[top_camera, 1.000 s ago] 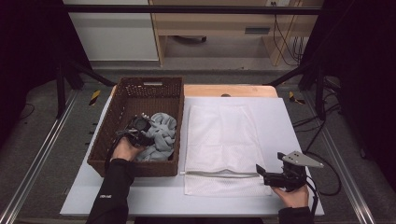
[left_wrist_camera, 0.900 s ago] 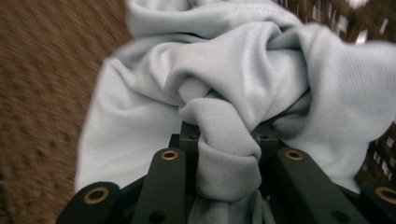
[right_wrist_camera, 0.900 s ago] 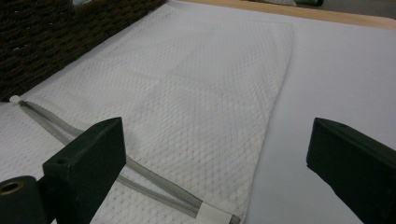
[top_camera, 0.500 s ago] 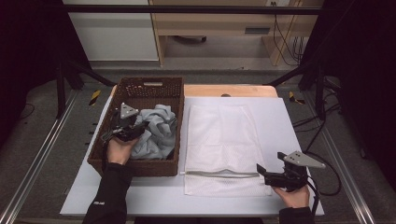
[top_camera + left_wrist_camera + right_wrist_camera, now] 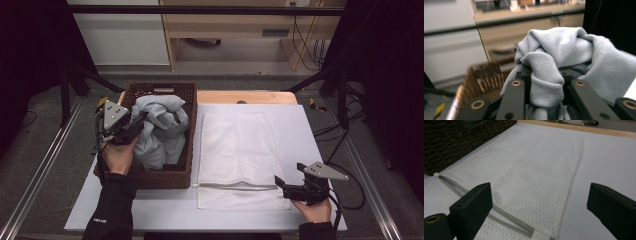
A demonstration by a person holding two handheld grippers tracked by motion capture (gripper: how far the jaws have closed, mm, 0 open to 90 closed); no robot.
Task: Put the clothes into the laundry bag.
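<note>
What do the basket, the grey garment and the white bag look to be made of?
Basket: dark brown woven wicker or rattan-like strands, matte. Grey garment: soft knit fabric, fine ribbing visible, held in the left tongs. White bag: mesh textile with a honeycomb pattern, probably synthetic, with a grey zipper.

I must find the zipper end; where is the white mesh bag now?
In the high view the white mesh laundry bag lies flat on the table, just right of the wicker basket; its zipper ends near the right tool.
</note>
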